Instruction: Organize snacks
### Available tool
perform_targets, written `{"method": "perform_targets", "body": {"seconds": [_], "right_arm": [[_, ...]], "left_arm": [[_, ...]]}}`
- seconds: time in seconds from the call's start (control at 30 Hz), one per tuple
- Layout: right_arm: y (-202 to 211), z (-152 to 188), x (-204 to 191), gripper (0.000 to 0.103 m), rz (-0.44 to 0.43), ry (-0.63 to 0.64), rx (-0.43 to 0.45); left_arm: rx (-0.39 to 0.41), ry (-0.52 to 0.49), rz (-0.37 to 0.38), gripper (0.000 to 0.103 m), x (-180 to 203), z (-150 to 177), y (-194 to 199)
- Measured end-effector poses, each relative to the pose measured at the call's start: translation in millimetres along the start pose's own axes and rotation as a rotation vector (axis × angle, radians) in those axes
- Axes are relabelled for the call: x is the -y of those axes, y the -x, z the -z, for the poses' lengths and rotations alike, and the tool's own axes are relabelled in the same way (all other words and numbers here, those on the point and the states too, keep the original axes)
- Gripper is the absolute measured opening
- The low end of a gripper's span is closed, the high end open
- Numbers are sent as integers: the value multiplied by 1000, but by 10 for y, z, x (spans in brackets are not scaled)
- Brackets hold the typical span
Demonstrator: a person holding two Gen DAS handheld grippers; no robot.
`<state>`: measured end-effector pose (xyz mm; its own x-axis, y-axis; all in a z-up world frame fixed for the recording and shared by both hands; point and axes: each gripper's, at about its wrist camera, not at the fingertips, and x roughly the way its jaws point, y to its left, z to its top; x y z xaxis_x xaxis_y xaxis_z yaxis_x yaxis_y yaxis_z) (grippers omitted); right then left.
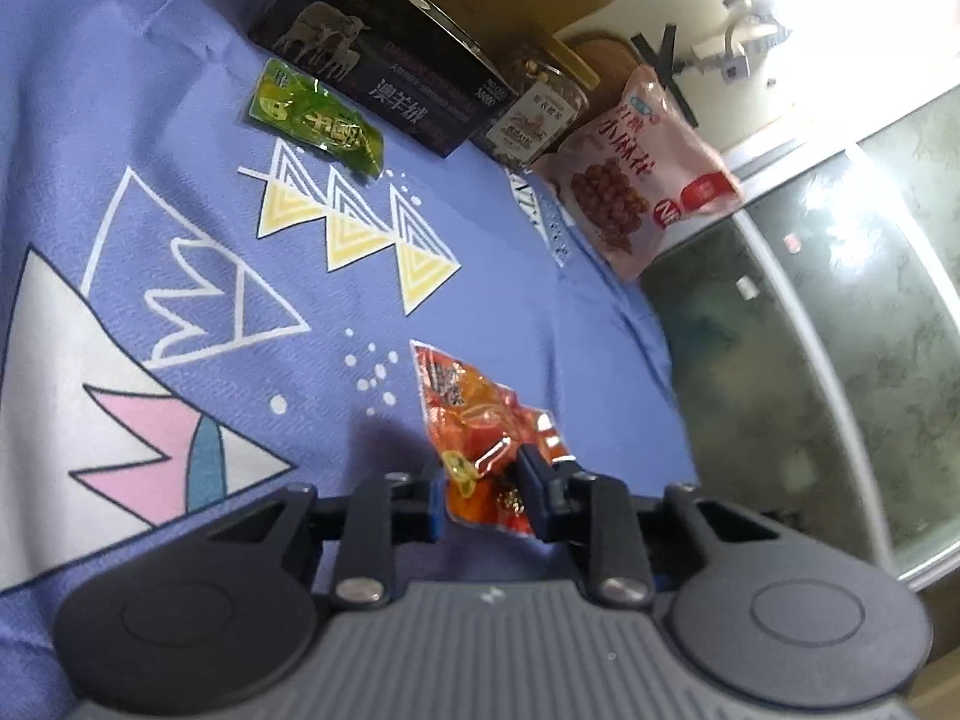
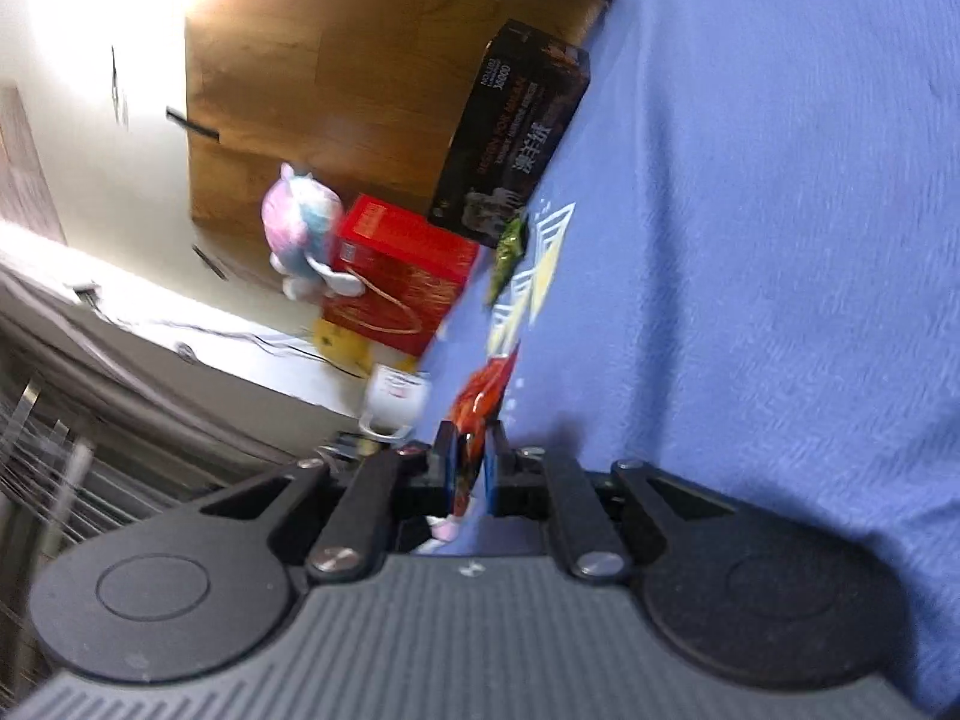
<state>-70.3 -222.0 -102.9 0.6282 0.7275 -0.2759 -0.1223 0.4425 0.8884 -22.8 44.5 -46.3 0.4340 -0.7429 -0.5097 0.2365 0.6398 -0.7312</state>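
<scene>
An orange-red snack packet (image 1: pixel 474 426) lies on the blue patterned cloth (image 1: pixel 180 120). My left gripper (image 1: pixel 483 489) is shut on its near end. In the right wrist view my right gripper (image 2: pixel 471 468) is shut on a thin orange-red snack packet (image 2: pixel 483 396), seen edge-on above the blue cloth (image 2: pixel 780 240). A green snack packet (image 1: pixel 315 117) lies farther back on the cloth near the black box; it also shows in the right wrist view (image 2: pixel 510 252). A pink snack bag (image 1: pixel 645 180) leans at the cloth's far right edge.
A black box with a sheep picture (image 1: pixel 384 54) and a clear jar (image 1: pixel 534 108) stand at the back. In the right wrist view a red gift box (image 2: pixel 402 276), a plush toy (image 2: pixel 303 234) and a white mug (image 2: pixel 396 399) sit beyond the cloth's edge. Dark floor (image 1: pixel 810 330) lies right.
</scene>
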Motion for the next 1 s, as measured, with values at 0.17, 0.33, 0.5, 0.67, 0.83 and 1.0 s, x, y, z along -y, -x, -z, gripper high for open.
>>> {"method": "perform_targets", "body": {"seconds": [0.17, 0.33, 0.5, 0.67, 0.83, 1.0], "right_arm": [[-61, 79, -139, 12, 108, 164, 4], [-123, 160, -236, 13, 194, 299, 17], [-179, 208, -254, 13, 231, 359, 34], [-175, 241, -256, 13, 233, 379, 46], [-170, 255, -263, 13, 228, 392, 53], [-165, 265, -267, 13, 226, 402, 57]], "left_arm": [[18, -155, -122, 23, 182, 81, -16], [29, -271, -206, 24, 317, 161, -45], [33, -306, -235, 24, 340, 205, -82], [40, -325, -246, 25, 373, 234, -87], [41, -326, -248, 25, 379, 239, -82], [42, -331, -259, 26, 393, 242, -88]]}}
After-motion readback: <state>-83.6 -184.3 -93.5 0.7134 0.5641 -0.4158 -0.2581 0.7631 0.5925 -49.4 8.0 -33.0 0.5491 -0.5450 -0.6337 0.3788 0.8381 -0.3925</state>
